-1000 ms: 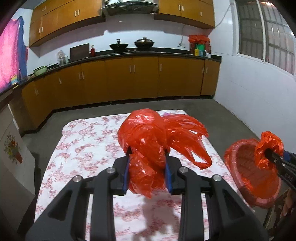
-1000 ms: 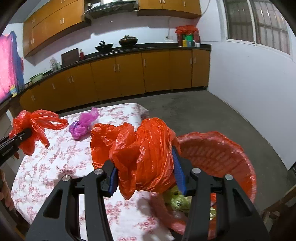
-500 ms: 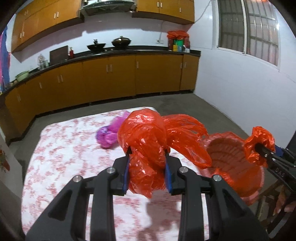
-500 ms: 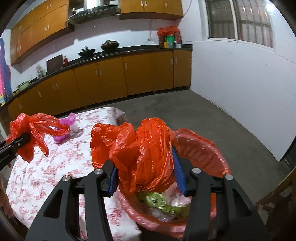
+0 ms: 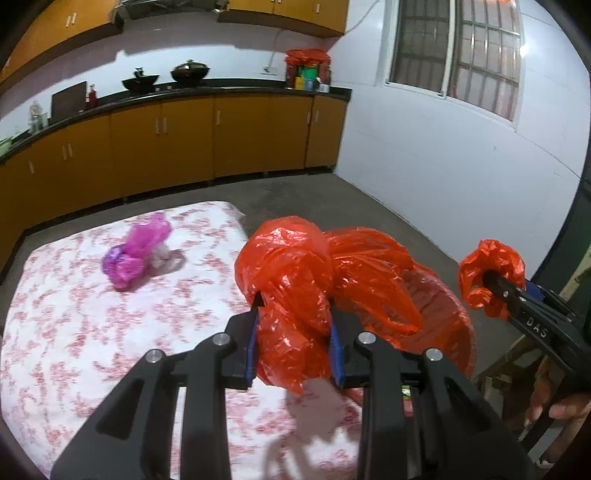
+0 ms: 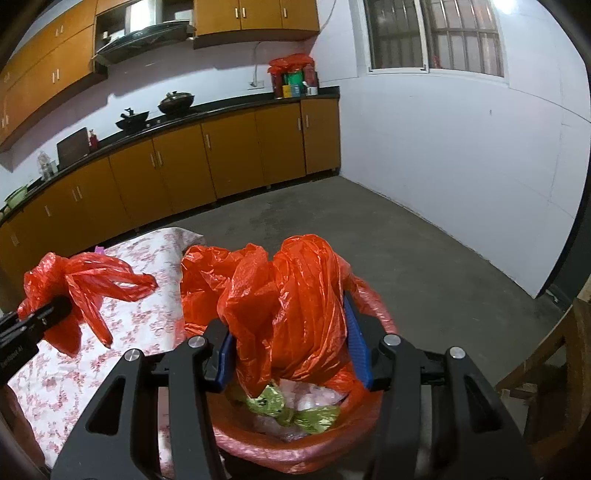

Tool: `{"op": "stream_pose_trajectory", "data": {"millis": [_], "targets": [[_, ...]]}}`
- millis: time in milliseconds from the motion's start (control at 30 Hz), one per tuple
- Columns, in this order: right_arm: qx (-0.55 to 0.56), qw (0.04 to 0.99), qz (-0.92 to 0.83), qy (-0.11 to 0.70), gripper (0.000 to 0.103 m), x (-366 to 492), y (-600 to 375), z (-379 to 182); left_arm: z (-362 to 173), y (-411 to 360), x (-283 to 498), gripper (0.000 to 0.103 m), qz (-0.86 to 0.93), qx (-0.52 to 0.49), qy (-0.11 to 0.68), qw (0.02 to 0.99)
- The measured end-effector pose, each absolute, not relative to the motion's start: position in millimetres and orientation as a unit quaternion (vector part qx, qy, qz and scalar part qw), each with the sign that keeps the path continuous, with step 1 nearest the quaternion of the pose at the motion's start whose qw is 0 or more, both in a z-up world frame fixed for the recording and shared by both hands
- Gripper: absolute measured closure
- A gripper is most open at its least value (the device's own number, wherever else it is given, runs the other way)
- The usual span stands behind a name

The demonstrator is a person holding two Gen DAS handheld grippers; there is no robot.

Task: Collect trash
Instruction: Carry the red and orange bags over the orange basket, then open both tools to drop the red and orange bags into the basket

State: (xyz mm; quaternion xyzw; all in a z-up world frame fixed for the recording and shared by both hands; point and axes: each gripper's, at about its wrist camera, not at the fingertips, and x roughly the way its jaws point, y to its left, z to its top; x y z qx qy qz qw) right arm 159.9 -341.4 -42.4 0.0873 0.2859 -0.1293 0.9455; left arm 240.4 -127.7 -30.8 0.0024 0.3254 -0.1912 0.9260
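Yellow cabinets lined the far wall. Your left claw and right claw each gripped a bunched handle of the orange bag lining the bin; the purple bag lay on the counter, forward-left of, and nearer to, your left claw.

A long run of orange-brown wooden base cabinets lines the far wall under a black countertop, with matching wall cabinets above. Two dark woks sit on the counter, and a stack of containers under red plastic stands at its end. The side wall is plain white with a barred window. The floor is grey concrete. A table with a white cloth printed in pink flowers stands in the foreground.
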Motion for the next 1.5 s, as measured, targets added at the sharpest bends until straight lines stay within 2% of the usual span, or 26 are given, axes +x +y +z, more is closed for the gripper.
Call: {"op": "stream_pose_trajectory", "data": {"millis": [733,1067,1333,1500], "targets": [[0.121,0.938,-0.162,0.281,0.052,155,-376,-50,-65,-197,269,0.072,-0.252,-0.003,0.367,0.896],[0.135,0.937,-0.155,0.284,0.052,161,-387,-55,-82,-216,278,0.068,-0.264,0.003,0.381,0.886],[0.146,0.936,-0.140,0.287,0.033,160,-389,-60,-95,-205,279,0.051,-0.257,0.004,0.392,0.884],[0.137,0.937,-0.140,0.289,0.031,159,-386,-59,-99,-193,279,0.048,-0.246,0.001,0.396,0.885]]}}
